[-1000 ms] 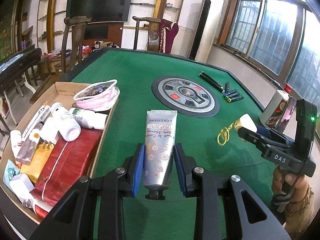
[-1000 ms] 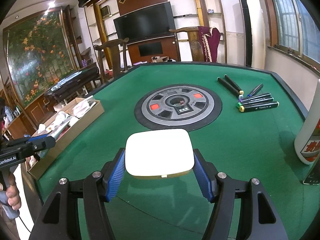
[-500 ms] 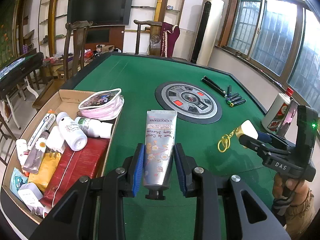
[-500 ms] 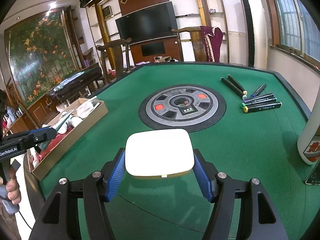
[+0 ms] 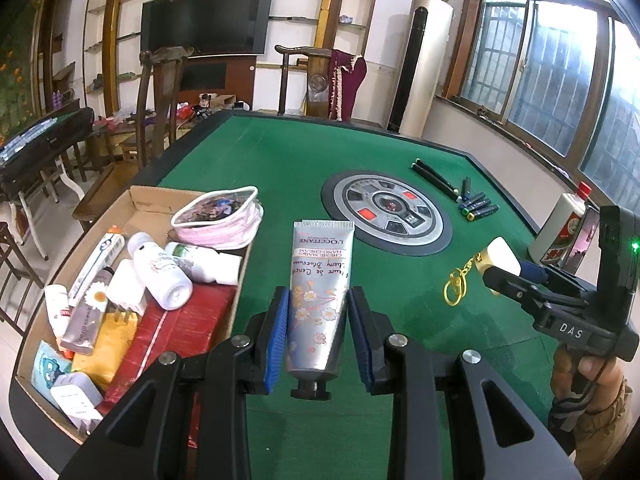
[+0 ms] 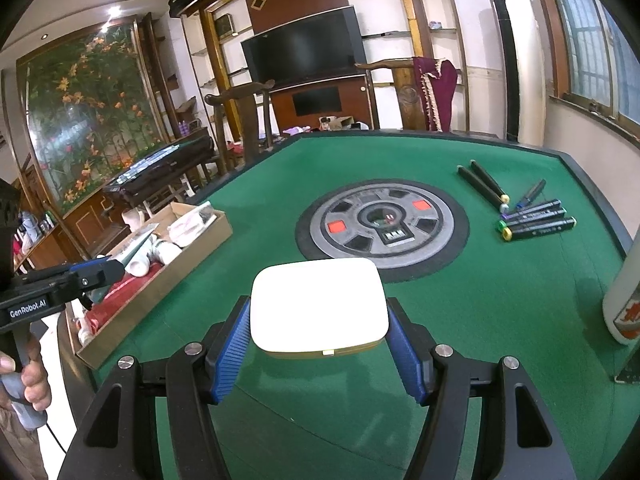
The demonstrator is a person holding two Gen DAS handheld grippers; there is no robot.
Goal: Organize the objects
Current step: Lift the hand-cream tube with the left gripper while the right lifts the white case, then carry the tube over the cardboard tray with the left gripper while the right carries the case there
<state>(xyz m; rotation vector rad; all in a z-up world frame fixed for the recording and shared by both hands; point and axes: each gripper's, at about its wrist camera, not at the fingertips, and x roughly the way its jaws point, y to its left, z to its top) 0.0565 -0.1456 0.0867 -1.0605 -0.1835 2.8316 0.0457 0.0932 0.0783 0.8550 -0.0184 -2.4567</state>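
Observation:
My left gripper (image 5: 319, 293) is shut on a silver flowered hand cream tube (image 5: 320, 264), cap toward me, held above the green table just right of the cardboard box (image 5: 160, 196). The box holds bottles, tubes, a red packet and a pink pouch (image 5: 218, 220). My right gripper (image 6: 318, 302) is shut on a flat white case with a gold edge (image 6: 320, 300), held over the table's near middle. In the left wrist view the same case (image 5: 502, 254) shows at the right gripper's tip, with a gold key ring (image 5: 456, 288) hanging from it. The left gripper (image 6: 100, 270) hovers by the box (image 6: 160, 296).
Several markers (image 6: 536, 220) lie at the table's far right, and a round grey panel (image 6: 382, 226) sits in its centre. A white bottle with a red cap (image 5: 562, 228) stands at the right edge. Wooden chairs stand behind the table.
Both grippers keep their hold and barely move. The left wrist view has drifted a little, so the box sits slightly more toward the middle.

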